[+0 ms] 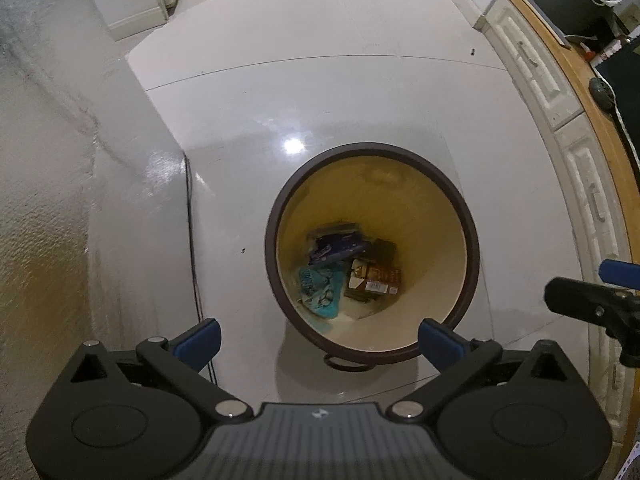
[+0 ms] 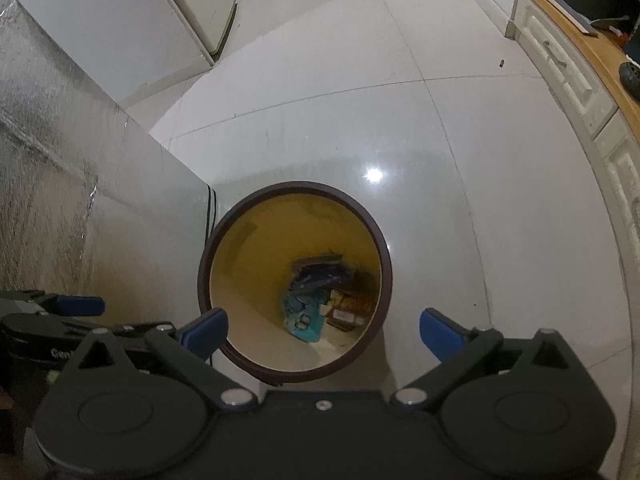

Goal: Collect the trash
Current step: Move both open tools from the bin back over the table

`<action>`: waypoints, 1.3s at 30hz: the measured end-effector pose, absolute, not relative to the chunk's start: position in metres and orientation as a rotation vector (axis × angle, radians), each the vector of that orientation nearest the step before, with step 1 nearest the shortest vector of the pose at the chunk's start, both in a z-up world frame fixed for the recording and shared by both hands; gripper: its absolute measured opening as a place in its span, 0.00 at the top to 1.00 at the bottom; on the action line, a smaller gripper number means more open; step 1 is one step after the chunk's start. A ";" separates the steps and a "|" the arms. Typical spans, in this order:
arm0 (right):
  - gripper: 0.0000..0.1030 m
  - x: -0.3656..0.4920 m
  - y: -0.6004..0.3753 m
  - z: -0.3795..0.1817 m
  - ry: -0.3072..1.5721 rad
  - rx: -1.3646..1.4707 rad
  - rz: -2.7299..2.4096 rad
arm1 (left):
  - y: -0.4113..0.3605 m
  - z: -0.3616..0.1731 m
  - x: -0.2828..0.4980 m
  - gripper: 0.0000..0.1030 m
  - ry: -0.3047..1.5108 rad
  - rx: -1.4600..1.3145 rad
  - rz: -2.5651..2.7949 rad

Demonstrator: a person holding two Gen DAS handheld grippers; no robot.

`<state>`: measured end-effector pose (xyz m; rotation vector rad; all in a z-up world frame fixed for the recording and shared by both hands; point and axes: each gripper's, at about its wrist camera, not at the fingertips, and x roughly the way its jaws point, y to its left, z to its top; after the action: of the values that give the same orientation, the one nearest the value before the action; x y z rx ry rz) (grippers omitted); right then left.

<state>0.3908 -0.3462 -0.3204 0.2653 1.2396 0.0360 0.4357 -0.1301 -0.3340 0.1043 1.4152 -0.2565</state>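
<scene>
A round trash bin [image 1: 452, 200] with a dark brown rim and yellow inside stands on the pale floor; it also shows in the right wrist view [image 2: 248, 248]. At its bottom lie a teal wrapper [image 1: 320, 290], a dark blue packet [image 1: 338, 246] and a brown carton [image 1: 374, 278]. The teal wrapper [image 2: 304, 314] and brown carton [image 2: 352, 306] show in the right view too. My left gripper [image 1: 319, 344] is open and empty, above the bin's near rim. My right gripper [image 2: 323, 330] is open and empty over the bin. The right gripper's tip [image 1: 592, 292] shows at the left view's right edge.
A textured grey wall panel [image 1: 60, 160] runs along the left, with a black cable [image 1: 196, 260] down its edge. White cabinets with handles [image 1: 532, 68] under a wooden countertop [image 1: 580, 92] line the right. A white appliance [image 2: 188, 12] stands at the back left. A small dark object [image 2: 501, 63] lies on the floor.
</scene>
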 end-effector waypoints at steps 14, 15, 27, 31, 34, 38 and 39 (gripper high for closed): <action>0.00 0.372 -0.345 -0.296 1.227 0.198 0.035 | -0.111 -0.299 0.418 0.00 1.366 0.077 -0.191; 0.00 0.371 -0.345 -0.293 1.226 0.194 0.033 | -0.109 -0.295 0.416 0.00 1.359 0.075 -0.190; 0.00 0.347 -0.348 -0.253 1.172 0.165 0.028 | -0.104 -0.244 0.386 0.00 1.272 0.072 -0.180; 0.00 0.336 -0.350 -0.239 1.155 0.159 0.019 | -0.101 -0.228 0.374 0.00 1.243 0.075 -0.170; 0.00 0.328 -0.352 -0.226 1.140 0.158 0.008 | -0.100 -0.216 0.366 0.00 1.220 0.076 -0.165; 0.00 0.315 -0.353 -0.210 1.111 0.145 -0.007 | -0.099 -0.198 0.353 0.00 1.184 0.076 -0.167; 0.00 0.311 -0.354 -0.206 1.106 0.144 -0.011 | -0.099 -0.194 0.350 0.00 1.175 0.076 -0.170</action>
<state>0.3108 -0.3538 -0.2059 0.1436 1.1058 -0.0109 0.3496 -0.0995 -0.1942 0.0764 1.1752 -0.1696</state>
